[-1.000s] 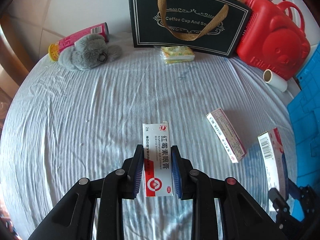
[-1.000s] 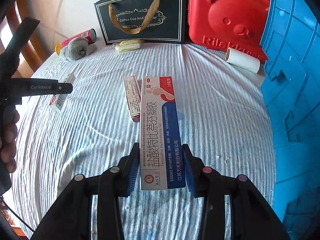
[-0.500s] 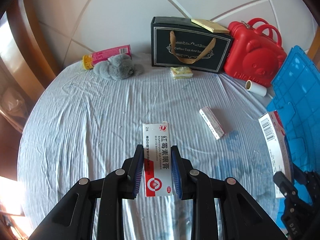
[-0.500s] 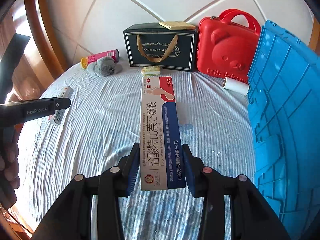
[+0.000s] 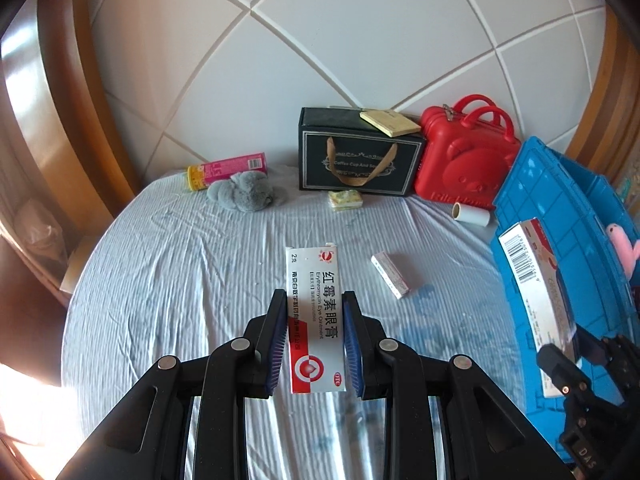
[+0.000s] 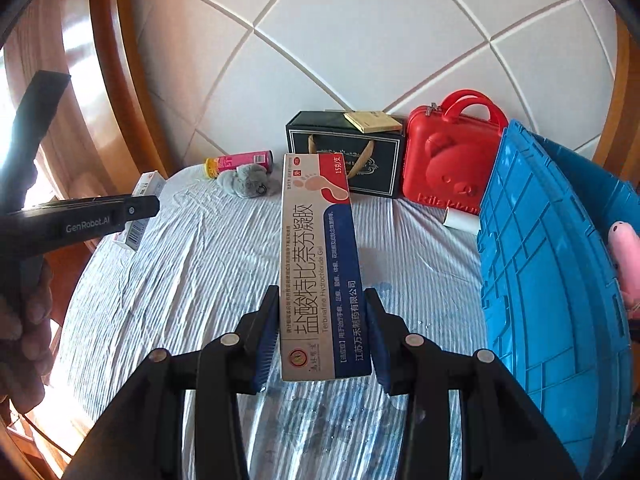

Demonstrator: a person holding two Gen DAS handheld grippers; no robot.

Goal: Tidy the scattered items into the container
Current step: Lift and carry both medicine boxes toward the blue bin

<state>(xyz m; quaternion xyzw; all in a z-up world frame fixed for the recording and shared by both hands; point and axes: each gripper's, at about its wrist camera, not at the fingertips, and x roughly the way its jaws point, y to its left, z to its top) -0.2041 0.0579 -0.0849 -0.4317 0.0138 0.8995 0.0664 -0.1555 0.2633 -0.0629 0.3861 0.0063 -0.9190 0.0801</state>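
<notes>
The left tongs pinch a white-and-red ointment box, held above the striped bed sheet. Ahead and left of them lie a pink can and a grey plush toy. A small white box lies on the sheet just right of them. The right tongs pinch a long foot-gel box, with the blue container close on their right, a pink toy inside it.

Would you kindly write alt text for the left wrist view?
The left gripper clamps a white and red eye ointment box above a striped bedsheet. A small box lies on the sheet, and a blue crate stands at right.
</notes>
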